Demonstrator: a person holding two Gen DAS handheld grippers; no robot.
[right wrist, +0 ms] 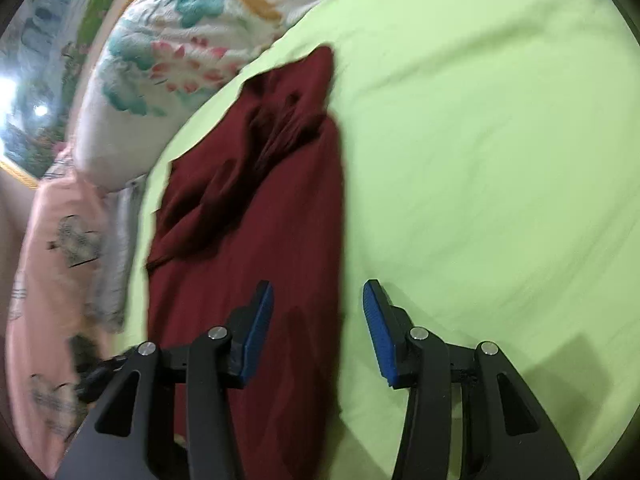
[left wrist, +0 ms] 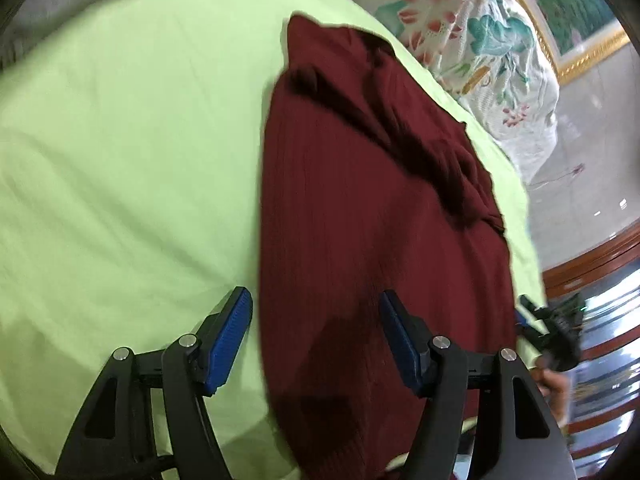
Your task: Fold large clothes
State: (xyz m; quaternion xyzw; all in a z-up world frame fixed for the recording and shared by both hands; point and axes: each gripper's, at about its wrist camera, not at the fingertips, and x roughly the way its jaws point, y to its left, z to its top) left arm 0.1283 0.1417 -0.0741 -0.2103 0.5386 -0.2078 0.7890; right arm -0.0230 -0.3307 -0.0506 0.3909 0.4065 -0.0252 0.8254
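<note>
A dark red ribbed garment lies in a long folded strip on the light green bedsheet, with a sleeve bunched across its far end. My left gripper hovers open over the garment's near left edge, one blue pad above the sheet and the other above the cloth, with nothing held. In the right wrist view the same garment runs away from me. My right gripper stands open above its right edge, and nothing is between its pads. The bedsheet fills the right of that view.
A floral quilt is heaped beyond the garment, and shows as well in the right wrist view. A pink patterned pillow lies at the left. A gold-framed picture hangs behind. Dark wooden furniture stands at the right.
</note>
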